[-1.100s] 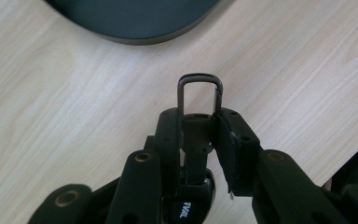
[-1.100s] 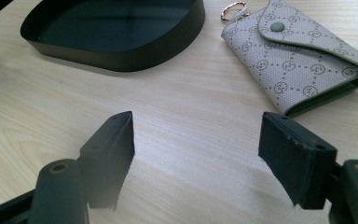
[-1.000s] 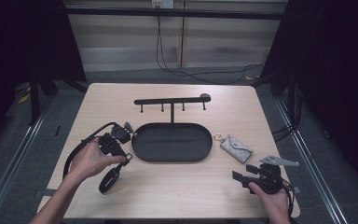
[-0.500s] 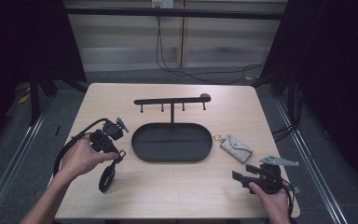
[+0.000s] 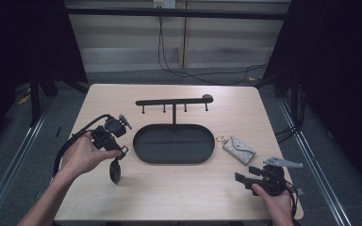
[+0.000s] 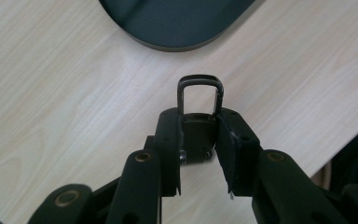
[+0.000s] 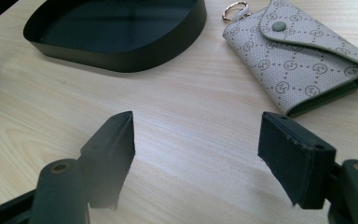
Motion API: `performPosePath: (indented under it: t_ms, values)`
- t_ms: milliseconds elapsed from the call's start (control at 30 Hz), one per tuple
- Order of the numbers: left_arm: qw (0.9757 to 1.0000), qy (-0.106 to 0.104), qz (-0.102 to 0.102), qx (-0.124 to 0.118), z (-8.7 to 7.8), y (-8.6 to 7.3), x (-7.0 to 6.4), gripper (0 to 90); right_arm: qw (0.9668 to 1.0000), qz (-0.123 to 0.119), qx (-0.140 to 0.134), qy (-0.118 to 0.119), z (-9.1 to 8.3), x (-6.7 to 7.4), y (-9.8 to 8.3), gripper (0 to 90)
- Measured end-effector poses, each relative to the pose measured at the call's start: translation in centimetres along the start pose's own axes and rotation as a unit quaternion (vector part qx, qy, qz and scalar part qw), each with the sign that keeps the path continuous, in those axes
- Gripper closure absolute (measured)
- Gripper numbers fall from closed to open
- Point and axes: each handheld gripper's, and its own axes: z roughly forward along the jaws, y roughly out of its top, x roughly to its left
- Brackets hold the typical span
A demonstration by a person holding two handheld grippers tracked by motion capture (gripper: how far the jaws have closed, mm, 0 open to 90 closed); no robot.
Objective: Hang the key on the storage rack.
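Pinching a small black key fob (image 6: 197, 133) between both pads, left tongs (image 6: 199, 154) pressed onto its sides, with the fob's squared metal loop (image 6: 200, 93) sticking out past the tips toward the dark tray. Held just above the pale wooden surface (image 6: 74, 93) in the left gripper view, near the tray's rounded end. Seen from the high view hanging from the left tongs (image 5: 116, 157) as a dark oval shape (image 5: 115, 170) over the surface, just left of the tray, gripped by the left hand (image 5: 82, 155) with a black cable looping back toward the surface's left edge. Spread apart with nothing between them, right tongs (image 7: 196, 154) low over bare wood, pads clear of everything. Held by the right hand (image 5: 275, 202) near the surface's front right corner, right tongs (image 5: 245, 174) pointing left toward the tray. Lying just ahead and to the right of those spread tongs, a beige patterned key pouch (image 7: 307, 51) with a snap button on its flap and a gold ring (image 7: 235, 10) at its corner, flat on the wood and apart from the pads. Sitting at the middle of the surface, a black oval tray (image 5: 143, 141), and rising behind it a black stand with a crossbar of hooks (image 5: 174, 101).
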Motion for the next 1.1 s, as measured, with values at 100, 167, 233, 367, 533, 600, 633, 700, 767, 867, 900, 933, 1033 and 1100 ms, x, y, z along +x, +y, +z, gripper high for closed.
performPosePath:
  t_ms: [100, 167, 233, 367, 533, 600, 633, 700, 767, 867, 900, 933, 1033, 1100]
  values:
    - [1.0000, 0.002, -0.001, 0.000, -0.4, 0.0, 0.1, 70.8, 1.0000, 0.001, 0.001, 0.000, 0.0, 0.0, 0.0, 27.1]
    - [1.0000, 0.003, -0.004, -0.002, -0.6, -0.1, 0.2, 70.8, 1.0000, 0.001, 0.001, 0.001, 0.0, 0.0, 0.0, 27.2]
    - [0.9999, 0.007, -0.009, -0.005, -1.0, -0.1, 0.4, 70.7, 1.0000, 0.001, 0.001, 0.000, 0.1, 0.0, 0.0, 27.2]
    - [0.9999, 0.007, -0.013, -0.006, -1.5, -0.1, 0.8, 70.7, 1.0000, 0.001, 0.000, 0.000, 0.1, 0.0, 0.0, 27.2]
    - [1.0000, 0.006, -0.007, -0.002, -1.9, 0.3, 0.7, 70.7, 1.0000, 0.007, 0.001, 0.001, 0.0, -0.1, 0.0, 27.2]
    - [1.0000, 0.006, -0.005, -0.002, -2.2, 0.5, 0.7, 70.7, 1.0000, 0.007, 0.002, 0.001, 0.1, -0.1, 0.0, 27.1]
    - [1.0000, 0.006, -0.004, -0.002, -2.3, 0.6, 0.7, 70.7, 1.0000, 0.006, 0.002, 0.001, 0.1, -0.1, 0.0, 27.2]
    - [1.0000, 0.006, -0.005, -0.002, -2.7, 0.8, 0.7, 70.7, 1.0000, 0.006, 0.002, 0.001, 0.0, -0.1, 0.0, 27.2]
    - [1.0000, 0.006, -0.004, -0.004, -3.0, 0.9, 0.7, 70.7, 1.0000, 0.006, 0.002, 0.001, 0.0, -0.1, 0.0, 27.2]
    - [1.0000, 0.002, -0.001, 0.002, -3.4, 1.2, 0.7, 70.7, 1.0000, 0.006, 0.003, 0.002, 0.1, -0.2, 0.0, 27.2]
    - [1.0000, -0.003, 0.000, 0.007, -3.5, 1.3, 0.8, 70.7, 1.0000, 0.006, 0.003, 0.002, 0.1, -0.2, 0.0, 27.2]
    - [1.0000, -0.003, -0.002, 0.007, -3.5, 1.4, 0.8, 70.7, 1.0000, 0.006, 0.003, 0.002, 0.1, -0.2, 0.0, 27.2]
    - [0.9999, -0.006, -0.009, 0.002, -3.8, 1.6, 1.0, 70.7, 1.0000, 0.006, 0.002, 0.004, 0.0, -0.1, 0.0, 27.1]
    - [0.9999, -0.007, -0.011, 0.003, -4.0, 1.8, 1.1, 70.7, 1.0000, 0.006, 0.003, 0.004, 0.1, -0.1, 0.0, 27.1]
